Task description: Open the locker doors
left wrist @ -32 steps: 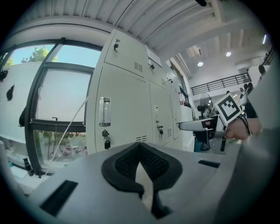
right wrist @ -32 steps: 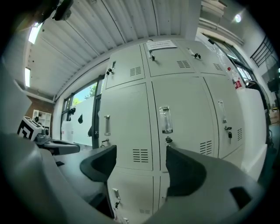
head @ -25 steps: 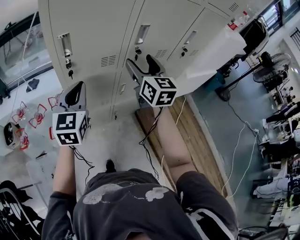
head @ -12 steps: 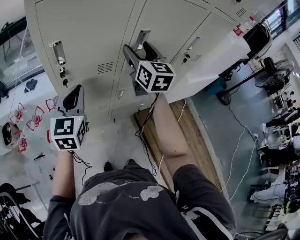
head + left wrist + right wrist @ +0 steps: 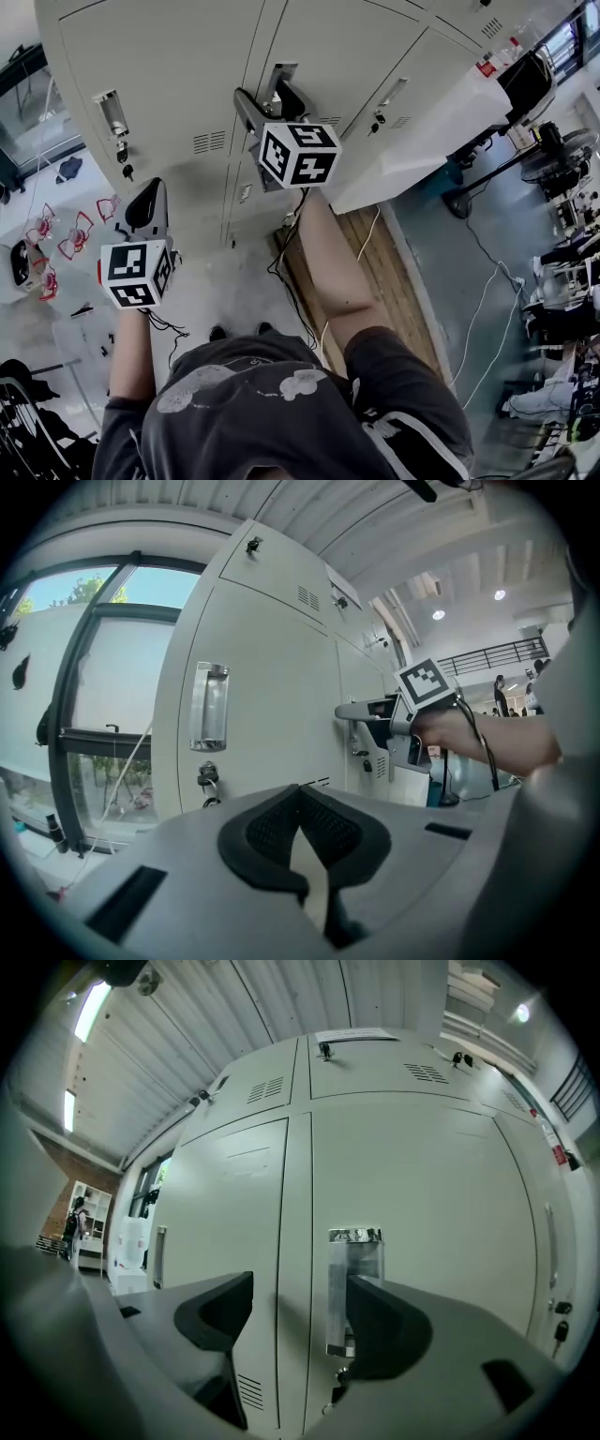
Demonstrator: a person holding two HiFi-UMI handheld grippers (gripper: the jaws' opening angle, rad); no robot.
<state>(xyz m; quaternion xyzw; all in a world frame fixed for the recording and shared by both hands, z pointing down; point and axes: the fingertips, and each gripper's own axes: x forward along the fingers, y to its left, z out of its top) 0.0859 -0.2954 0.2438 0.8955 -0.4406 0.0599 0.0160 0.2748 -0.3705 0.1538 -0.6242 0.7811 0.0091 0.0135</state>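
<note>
A row of grey lockers (image 5: pixel 187 66) stands ahead with its doors closed. The middle door's chrome recessed handle (image 5: pixel 354 1283) lies just in front of my right gripper (image 5: pixel 300 1314), which is open. Its right finger (image 5: pixel 386 1324) overlaps the handle's lower edge and its left finger (image 5: pixel 220 1312) sits left of the door seam. From the head view, the right gripper (image 5: pixel 266 96) is up at that handle (image 5: pixel 281 75). My left gripper (image 5: pixel 148 204) hangs lower, apart from the left door, with its pads (image 5: pixel 281 822) pressed together and empty. The left door's handle (image 5: pixel 208 708) and keyed lock (image 5: pixel 208 778) are ahead of it.
A wooden board (image 5: pixel 375 272) and loose cables (image 5: pixel 291 281) lie on the floor below the lockers. A white desk (image 5: pixel 441 117) stands to the right. Red-and-white items (image 5: pixel 42 230) lie at the left by a window (image 5: pixel 94 677).
My right gripper has risen and moved in to the middle locker's handle. The left gripper has stayed low with little change.
</note>
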